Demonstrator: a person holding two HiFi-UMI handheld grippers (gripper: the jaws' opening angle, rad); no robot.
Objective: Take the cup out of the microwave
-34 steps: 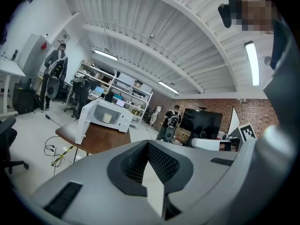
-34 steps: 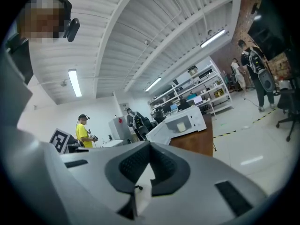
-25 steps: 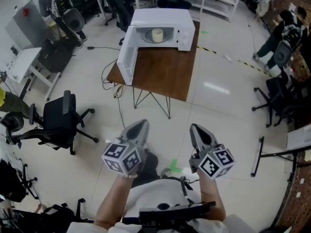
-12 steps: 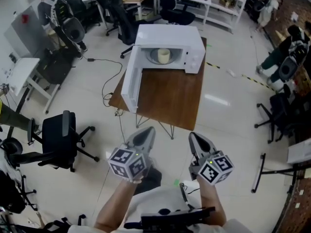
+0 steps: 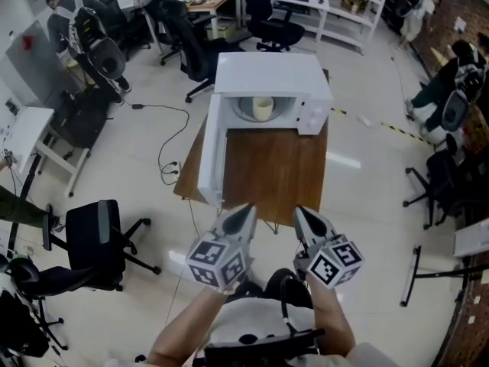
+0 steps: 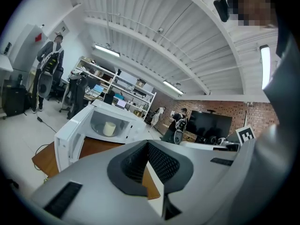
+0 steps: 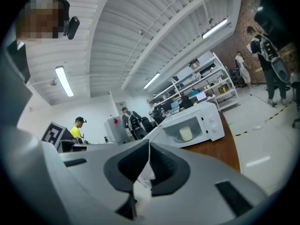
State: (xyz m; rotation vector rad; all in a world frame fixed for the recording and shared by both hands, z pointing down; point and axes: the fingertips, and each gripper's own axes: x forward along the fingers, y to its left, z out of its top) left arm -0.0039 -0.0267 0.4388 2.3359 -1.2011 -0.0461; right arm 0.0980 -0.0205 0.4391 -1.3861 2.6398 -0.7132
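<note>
A white microwave (image 5: 273, 76) stands at the far end of a brown table (image 5: 279, 174), and its door (image 5: 212, 159) hangs open to the left. Inside it, on the turntable, sits a pale cup (image 5: 263, 108). The cup shows small in the left gripper view (image 6: 109, 128) and in the right gripper view (image 7: 186, 134). My left gripper (image 5: 244, 211) and right gripper (image 5: 302, 214) are side by side over the table's near edge, well short of the microwave. Both are shut and hold nothing, as the left gripper (image 6: 148, 149) and right gripper (image 7: 149, 149) views confirm.
A black office chair (image 5: 93, 235) stands on the floor to the left, and more chairs (image 5: 439, 178) are to the right. A cable (image 5: 172, 140) trails on the floor left of the table. Desks, shelves and people are at the back of the room.
The table and microwave have come nearer and lower in the head view. Both grippers moved forward together, from over the bare floor to the table's near edge, still shut.
</note>
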